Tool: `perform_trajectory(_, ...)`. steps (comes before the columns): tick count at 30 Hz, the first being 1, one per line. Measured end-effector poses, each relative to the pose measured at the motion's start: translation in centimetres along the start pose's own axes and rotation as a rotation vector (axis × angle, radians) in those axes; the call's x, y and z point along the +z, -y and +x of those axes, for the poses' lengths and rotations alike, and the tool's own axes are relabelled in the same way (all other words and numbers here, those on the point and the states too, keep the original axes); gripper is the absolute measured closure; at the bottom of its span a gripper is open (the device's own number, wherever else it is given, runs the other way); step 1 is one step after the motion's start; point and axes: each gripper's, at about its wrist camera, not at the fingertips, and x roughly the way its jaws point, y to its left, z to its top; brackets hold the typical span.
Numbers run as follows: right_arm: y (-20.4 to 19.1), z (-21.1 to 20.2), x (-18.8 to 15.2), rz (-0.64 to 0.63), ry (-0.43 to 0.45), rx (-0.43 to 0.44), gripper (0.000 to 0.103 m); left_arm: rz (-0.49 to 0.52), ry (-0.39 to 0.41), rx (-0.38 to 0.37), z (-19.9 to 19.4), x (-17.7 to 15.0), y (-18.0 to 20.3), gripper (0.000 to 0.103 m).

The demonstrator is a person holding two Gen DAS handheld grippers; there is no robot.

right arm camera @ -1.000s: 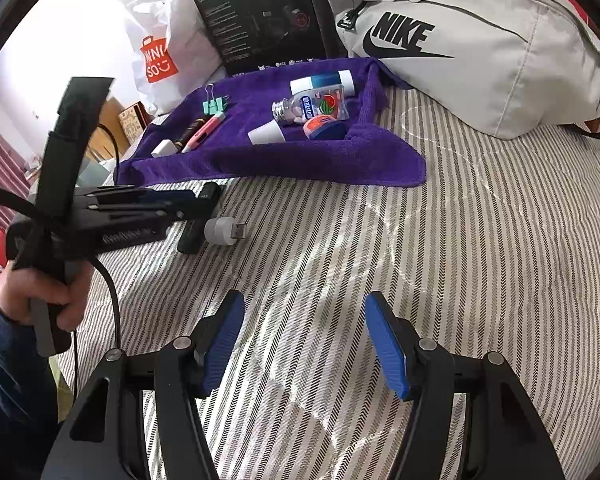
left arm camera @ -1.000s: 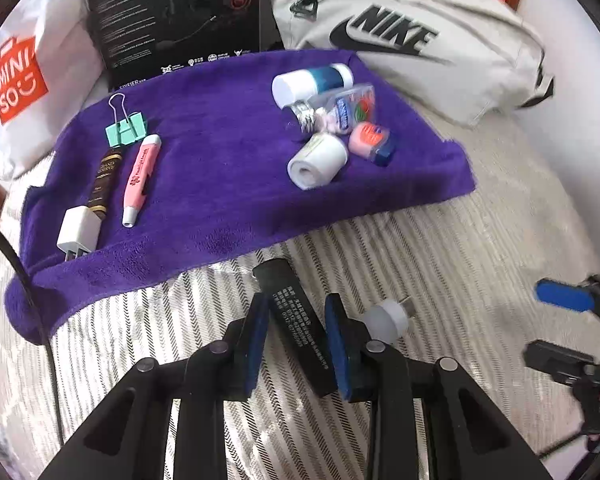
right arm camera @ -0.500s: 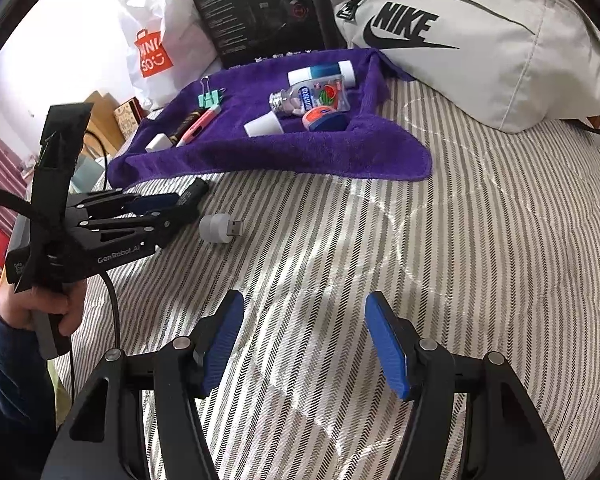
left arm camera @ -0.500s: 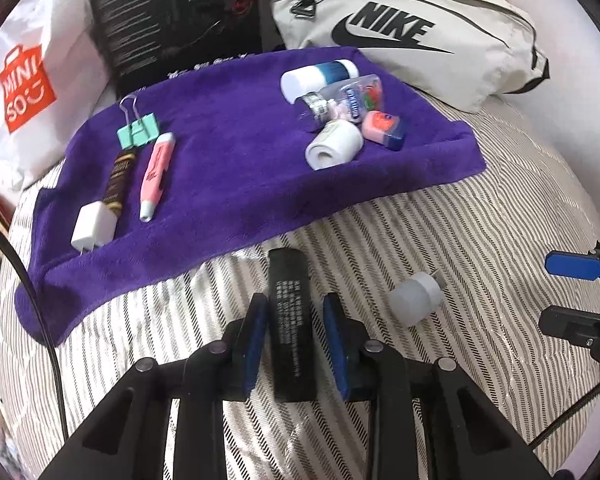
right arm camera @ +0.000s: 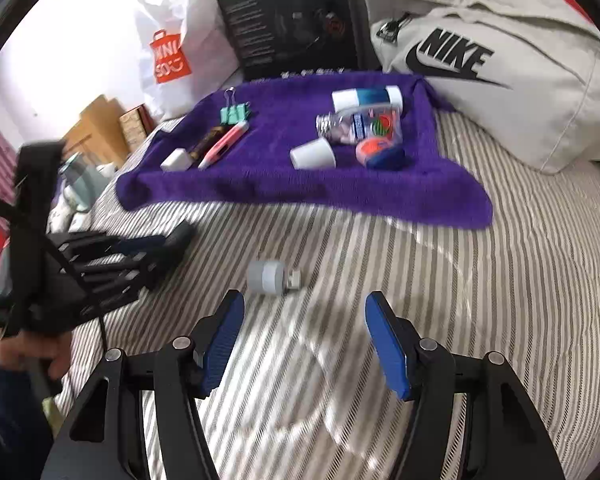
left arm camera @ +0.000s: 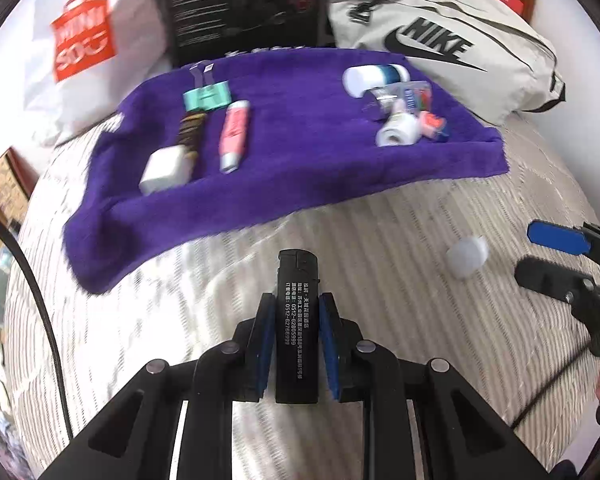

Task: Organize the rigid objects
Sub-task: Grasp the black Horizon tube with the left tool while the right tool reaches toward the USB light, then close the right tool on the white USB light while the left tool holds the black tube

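We held the black lighter [left arm camera: 297, 322], printed with white Chinese text and "0512-62805999", clamped in our left tool [left arm camera: 296, 344] above the striped bed [right arm camera: 480, 300], short of the purple towel [left arm camera: 300, 152]. Our right tool [right arm camera: 304, 344] stood apart near the white adapter [right arm camera: 270, 277]; "NIKE" marked the bag [right arm camera: 500, 72].

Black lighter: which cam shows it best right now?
Left wrist view. The black lighter sits centred between the left gripper pads, its printed white text and top end sharp. In the right wrist view only its dark tip pokes out past the blurred left gripper; no text visible.
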Motion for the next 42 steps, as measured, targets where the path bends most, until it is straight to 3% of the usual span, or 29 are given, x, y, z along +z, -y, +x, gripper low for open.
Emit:
perform_trajectory(5, -1.3, 2.0, 0.5, -0.017, -0.030, -0.031, 0.041, -0.047, 0.016, -0.017, -0.3, -0.9, -2.0, 0.082)
perform_trajectory(13, -2.4, 3.5, 0.8, 0.003, -0.030, -0.090, 0.049, -0.044, 0.042, -0.053, -0.5, -1.2, -2.4, 0.082)
perform_trajectory(18, -3.8, 4.1, 0.9, -0.072, -0.027, -0.167, 0.058, -0.049, 0.054, -0.075, -0.6, -1.3, -2.7, 0.082)
perform_trajectory(20, -4.2, 4.2, 0.9, -0.100, -0.024, -0.178, 0.067, -0.054, 0.058, -0.083, -0.7, -1.4, -2.7, 0.081)
perform_trajectory(23, -3.7, 4.0, 0.9, -0.083, -0.020, -0.148, 0.067, -0.058, 0.062, -0.093, -0.7, -1.4, -2.8, 0.081)
perform_trajectory(29, -2.8, 2.2, 1.0, -0.095, -0.028, -0.177, 0.067, -0.049, 0.055, -0.097, -0.9, -1.6, -2.9, 0.081)
perform_trajectory(33, -2.4, 3.2, 0.4, -0.107, -0.066, -0.200, 0.067, -0.045, 0.058, -0.091, -0.8, -1.6, -2.8, 0.081)
perform_trajectory(42, -2.3, 3.1, -0.1, -0.123, -0.016, -0.188, 0.067, -0.030, 0.048, -0.059, -0.7, -1.4, -2.2, 0.082)
